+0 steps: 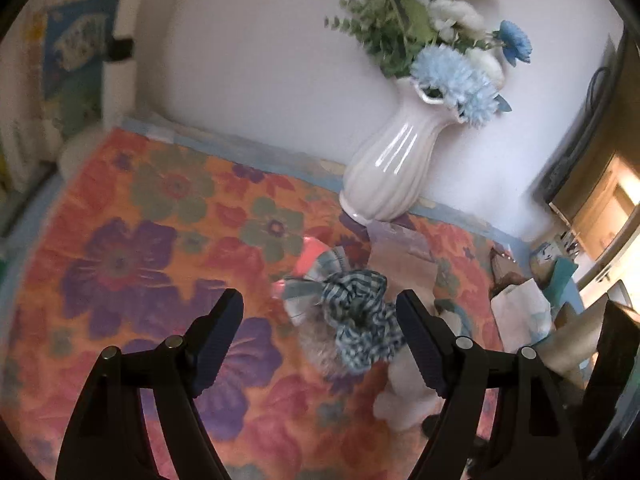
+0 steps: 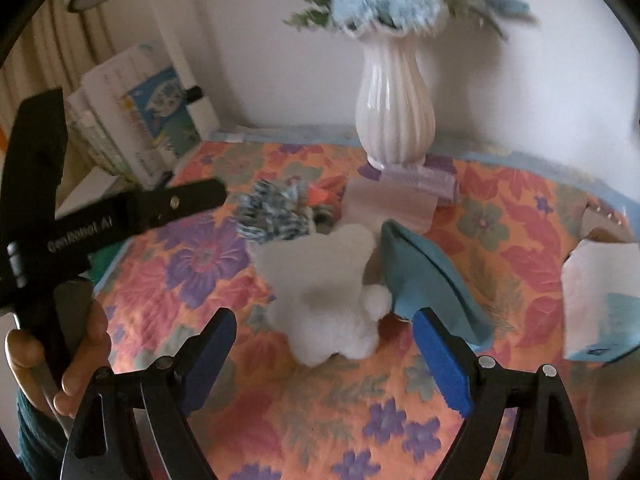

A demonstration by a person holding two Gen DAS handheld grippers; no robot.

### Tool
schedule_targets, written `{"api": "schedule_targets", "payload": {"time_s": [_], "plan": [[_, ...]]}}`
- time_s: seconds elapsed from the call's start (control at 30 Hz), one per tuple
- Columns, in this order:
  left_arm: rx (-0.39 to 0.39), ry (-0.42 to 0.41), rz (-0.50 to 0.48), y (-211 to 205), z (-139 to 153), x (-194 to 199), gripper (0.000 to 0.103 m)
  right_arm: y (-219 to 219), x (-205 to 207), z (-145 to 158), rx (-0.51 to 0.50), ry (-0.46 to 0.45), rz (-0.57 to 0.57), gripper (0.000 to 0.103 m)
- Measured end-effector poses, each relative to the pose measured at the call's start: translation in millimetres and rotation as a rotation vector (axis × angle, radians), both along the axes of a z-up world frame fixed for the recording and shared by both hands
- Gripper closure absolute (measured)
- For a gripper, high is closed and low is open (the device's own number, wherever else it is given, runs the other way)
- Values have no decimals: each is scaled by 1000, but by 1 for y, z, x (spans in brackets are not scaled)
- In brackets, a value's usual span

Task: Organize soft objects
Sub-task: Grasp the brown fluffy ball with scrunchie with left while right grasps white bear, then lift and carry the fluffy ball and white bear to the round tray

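Two tongs gaping wide, holding nothing. White plush (image 2: 326, 300) sitting straight ahead of right tongs (image 2: 324, 354), just past tips, standing tall. Left tongs (image 1: 320, 338) pointing at checked scrunchie (image 1: 356, 316), so right nearer plush.

Home, lived-in room. Surface covered with quilted floral cloth (image 2: 192, 264) in orange, purple, green. White ribbed ceramic vase (image 2: 394, 120) with blue and white artificial flowers (image 1: 452, 76) at far edge, against plain white wall. Children's picture books (image 2: 160, 108) stacked far left beside curtain. Wooden cabinet (image 1: 600, 200), warm light, far right.
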State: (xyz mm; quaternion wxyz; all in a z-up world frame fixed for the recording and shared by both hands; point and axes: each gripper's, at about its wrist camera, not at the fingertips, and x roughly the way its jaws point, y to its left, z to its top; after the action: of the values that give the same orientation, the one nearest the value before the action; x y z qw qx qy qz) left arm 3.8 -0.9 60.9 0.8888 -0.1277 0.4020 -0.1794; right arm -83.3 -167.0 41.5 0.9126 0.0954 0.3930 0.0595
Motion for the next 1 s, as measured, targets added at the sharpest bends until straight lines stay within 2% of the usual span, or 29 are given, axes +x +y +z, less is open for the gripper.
{"api": "schedule_targets", "payload": {"time_s": [0.07, 0.2, 0.23, 0.27, 0.33, 0.4, 0.53, 0.57, 0.6, 0.67, 0.73, 0.8, 0.93, 1.0], "plan": [[-50, 2, -25, -1, -14, 3, 26, 0, 6, -7, -2, -4, 2, 14], [-57, 59, -22, -2, -28, 10, 26, 7, 12, -15, -31, -41, 8, 14], [-66, 55, -24, -2, -29, 10, 26, 10, 14, -17, -51, -52, 4, 22], [-61, 54, -25, -3, -29, 10, 26, 13, 15, -20, -77, -55, -6, 38], [-46, 65, -14, -4, -34, 13, 26, 15, 14, -23, -95, -62, -16, 44], [-57, 82, -16, -4, -37, 15, 25, 12, 4, -14, -89, -114, -17, 53], [-48, 86, -9, -5, -40, 16, 27, 4, -25, 4, -82, -193, -31, 54], [-37, 81, -18, -8, -40, 16, 40, 3, -32, 7, -79, -199, -35, 54], [-38, 78, -36, -10, -40, 16, 58, 0, -43, 11, -68, -204, -37, 54], [-7, 43, -66, -18, -34, 10, 67, -3, -58, 13, -64, -209, -38, 54], [37, 2, -69, -23, -29, 4, 70, -4, -68, 10, -89, -197, -44, 54], [40, -35, -76, -24, -23, -4, 70, -5, -72, 1, -109, -171, -55, 54], [-14, -62, -62, -12, -15, -13, 70, -10, -61, -27, -58, -81, -81, 54], [-50, -50, -46, -4, -14, -12, 70, -7, -62, -21, -86, -116, -77, 54]]}}
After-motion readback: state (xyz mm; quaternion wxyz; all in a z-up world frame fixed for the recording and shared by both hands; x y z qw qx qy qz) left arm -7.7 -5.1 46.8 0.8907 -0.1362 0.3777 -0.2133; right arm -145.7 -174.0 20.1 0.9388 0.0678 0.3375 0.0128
